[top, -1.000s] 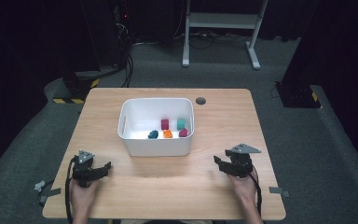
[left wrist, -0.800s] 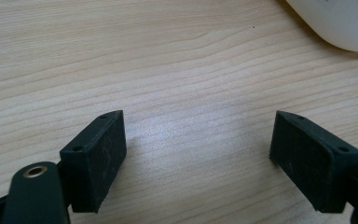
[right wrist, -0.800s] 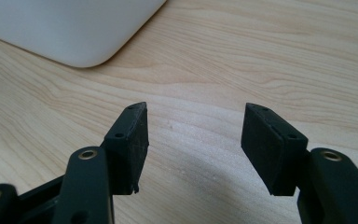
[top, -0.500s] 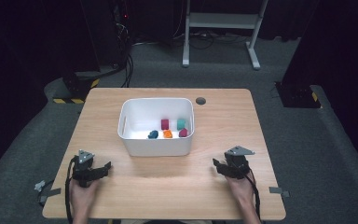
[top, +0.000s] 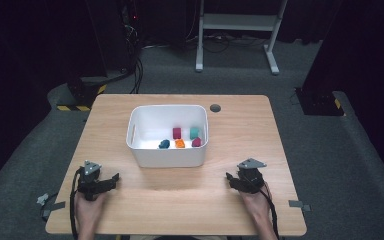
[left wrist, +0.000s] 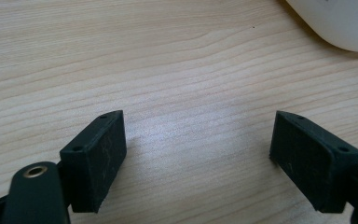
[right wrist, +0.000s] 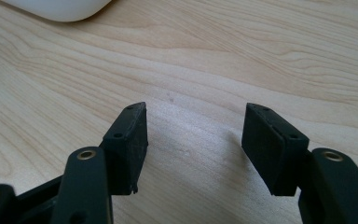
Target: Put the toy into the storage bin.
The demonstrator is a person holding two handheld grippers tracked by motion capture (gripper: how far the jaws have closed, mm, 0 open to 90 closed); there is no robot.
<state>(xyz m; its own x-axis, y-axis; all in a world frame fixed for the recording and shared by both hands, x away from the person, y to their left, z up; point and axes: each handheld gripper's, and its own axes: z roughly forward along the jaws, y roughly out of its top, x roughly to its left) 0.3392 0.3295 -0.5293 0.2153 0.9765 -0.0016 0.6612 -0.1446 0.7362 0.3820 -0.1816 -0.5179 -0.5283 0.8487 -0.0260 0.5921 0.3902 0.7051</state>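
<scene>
Left hand (top: 89,207): we see it at the table's near edge, well to the left of the white bin and nearer the person than it, wrapped around the back of its gripper.
Left gripper (top: 111,180): it sits low on the wood, front-left of the white bin (top: 167,156); in the left gripper view (left wrist: 198,156) we see its jaws spread wide with only bare wood between them, nothing held, and a corner of the bin (left wrist: 340,23) at the upper right.
Table (top: 240,127): light wood, with the bin standing near its middle and a small dark round hole (top: 215,108) just beyond the bin's far right corner.
Contents of the bin: along its near right part we make out a dark blue piece (top: 164,144), an orange piece (top: 180,144), a dark red block (top: 177,133), a teal block (top: 194,132) and a magenta piece (top: 196,142); they lie close together, and we cannot tell which of them touch.
Right gripper (top: 230,179): front-right of the bin, apart from it, close above the wood; in the right gripper view (right wrist: 193,135) its jaws stand well apart around bare wood, holding nothing, with the bin's rounded corner (right wrist: 56,8) at the upper left.
Right hand (top: 254,200): at the near edge, right of the bin, gripping its tool from behind.
</scene>
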